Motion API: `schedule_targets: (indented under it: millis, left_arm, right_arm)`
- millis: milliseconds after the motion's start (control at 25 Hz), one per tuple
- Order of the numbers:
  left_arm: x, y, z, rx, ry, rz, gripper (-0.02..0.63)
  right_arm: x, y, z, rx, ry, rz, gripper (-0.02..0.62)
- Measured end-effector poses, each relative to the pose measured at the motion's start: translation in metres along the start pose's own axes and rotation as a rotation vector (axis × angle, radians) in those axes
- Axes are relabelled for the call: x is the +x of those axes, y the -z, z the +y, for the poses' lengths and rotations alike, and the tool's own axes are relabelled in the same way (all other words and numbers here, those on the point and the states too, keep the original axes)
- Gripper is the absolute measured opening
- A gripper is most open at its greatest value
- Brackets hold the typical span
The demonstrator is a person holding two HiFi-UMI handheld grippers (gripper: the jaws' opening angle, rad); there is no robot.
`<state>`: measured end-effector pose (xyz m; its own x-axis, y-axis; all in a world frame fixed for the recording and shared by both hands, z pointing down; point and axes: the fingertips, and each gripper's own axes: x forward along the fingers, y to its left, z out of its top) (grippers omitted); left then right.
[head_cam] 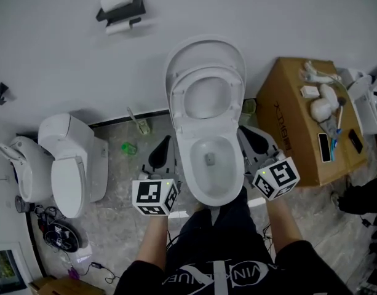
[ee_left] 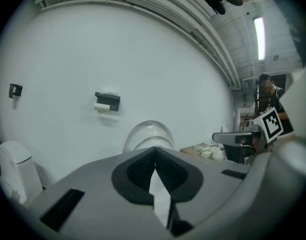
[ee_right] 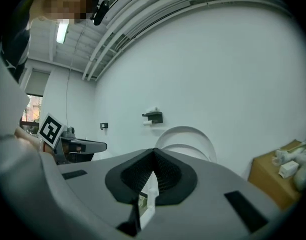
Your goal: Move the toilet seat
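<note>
Two claws flank the toilet bowl, the left claw beside its left rim and the right claw beside its right rim. Each has its jaws pressed together with nothing between them. The toilet seat stands raised against the lid by the wall, apart from both claws.

You wear a black top with pale lettering across the chest, at six o'clock in the head view, and its sleeves are short. Your left gripper and right gripper have grey shells and black ribbed pads. Each carries a white cube with black square markers, at seven and four o'clock.
</note>
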<state>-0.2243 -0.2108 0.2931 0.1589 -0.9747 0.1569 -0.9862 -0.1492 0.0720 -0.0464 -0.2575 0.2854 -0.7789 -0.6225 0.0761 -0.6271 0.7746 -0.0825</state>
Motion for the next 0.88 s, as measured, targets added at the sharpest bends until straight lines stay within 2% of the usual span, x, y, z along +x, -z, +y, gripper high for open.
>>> schedule_targets:
  millis: [280,520,880]
  left_arm:
    - [-0.033,-0.003,-0.019,0.004,0.030,-0.026,0.003]
    - [-0.050,-0.009,-0.024,0.002,0.006,-0.046,0.003]
    - [-0.067,-0.020,-0.039,0.042,-0.038,-0.061,0.003]
  right_arm:
    - [-0.048,-0.006,0.028,-0.007,0.036,-0.022,0.011]
    - [-0.070,-0.010,0.040,-0.037,0.032,-0.010,0.011]
    - [-0.087,-0.014,0.037,-0.034,0.012,-0.005,0.011]
